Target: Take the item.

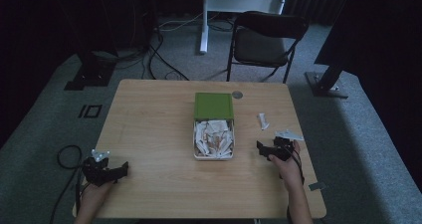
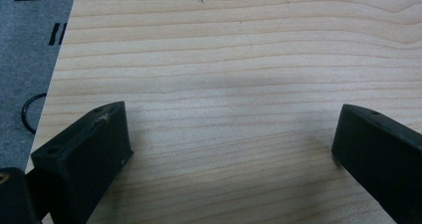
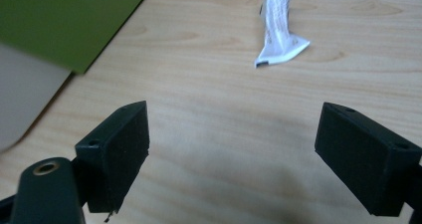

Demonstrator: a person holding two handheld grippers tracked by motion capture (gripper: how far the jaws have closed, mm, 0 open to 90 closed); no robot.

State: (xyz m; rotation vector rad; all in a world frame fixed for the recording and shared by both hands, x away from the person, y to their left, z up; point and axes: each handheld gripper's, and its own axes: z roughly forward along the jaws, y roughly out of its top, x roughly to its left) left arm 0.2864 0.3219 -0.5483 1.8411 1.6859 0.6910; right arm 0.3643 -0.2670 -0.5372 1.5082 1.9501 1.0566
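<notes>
Pale wood grain runs across the table [image 1: 149,129], which sits mid-frame in the high view on grey carpet, in a dim room. Near the table's centre stands a white box [image 1: 195,152] full of crumpled white packets [image 1: 213,138], and its green lid [image 1: 214,106] is tipped up at the far end. Just past the lid, toward the top edge of the table, lies a small round grey disc [image 1: 237,94]. To the right of the box, well apart from it, a single white sachet [image 1: 262,121] lies on the bare wood.

At the lower left of the high view a hand holds the left gripper [image 1: 117,170] low over the table's near corner. Its own view shows the jaws spread wide with nothing between them, only wood beneath.

At the lower right the other hand holds the right gripper [image 1: 262,149], pointing toward the box. In the right gripper view its jaws also stand wide apart and empty; the sachet [image 3: 279,27] lies ahead at the top of that frame, clear of both jaws, with the green lid [image 3: 64,20] at upper left.

A black folding chair [image 1: 263,42] stands beyond the table at the top of the high view.
</notes>
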